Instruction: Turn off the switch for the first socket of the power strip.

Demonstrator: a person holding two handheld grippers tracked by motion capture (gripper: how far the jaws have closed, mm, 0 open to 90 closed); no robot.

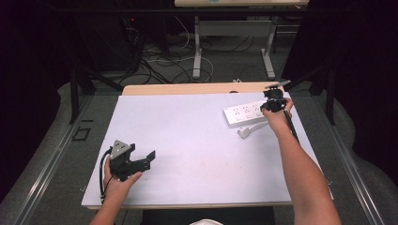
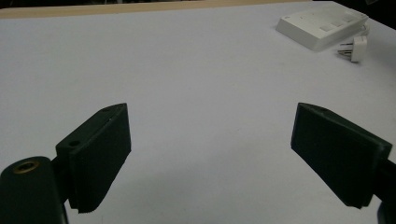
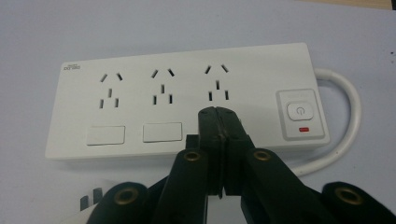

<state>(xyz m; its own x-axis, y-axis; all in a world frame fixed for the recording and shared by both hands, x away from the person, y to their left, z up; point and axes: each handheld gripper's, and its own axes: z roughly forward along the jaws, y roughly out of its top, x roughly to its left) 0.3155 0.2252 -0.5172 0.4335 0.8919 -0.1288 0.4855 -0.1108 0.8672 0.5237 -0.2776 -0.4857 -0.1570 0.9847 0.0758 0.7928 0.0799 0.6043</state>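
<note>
Bare forearms, black hand-held tongs

Left tongs point(image 1: 151, 156) carry a grey three-cornered plate point(image 1: 120, 148) and a looping black cable point(image 1: 101, 169); right tongs point(image 3: 218, 113) are matt black, with brass-ringed screw holes point(image 3: 192, 156) and ribbed pads.

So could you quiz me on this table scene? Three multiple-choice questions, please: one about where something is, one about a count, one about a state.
1. Where does the power strip lie on the table?
A. far right part
B. near left corner
C. centre

2. How many socket groups show on the strip's face?
A. one
B. three
C. five

3. How do the jaws of the right gripper stand?
A. wide apart
B. pressed together with nothing between
C. clamped on the plug

Answers:
1 A, the high view shows it by the right hand.
2 B, the right gripper view shows three groups in a row.
3 B, the black jaws meet above the strip.
</note>
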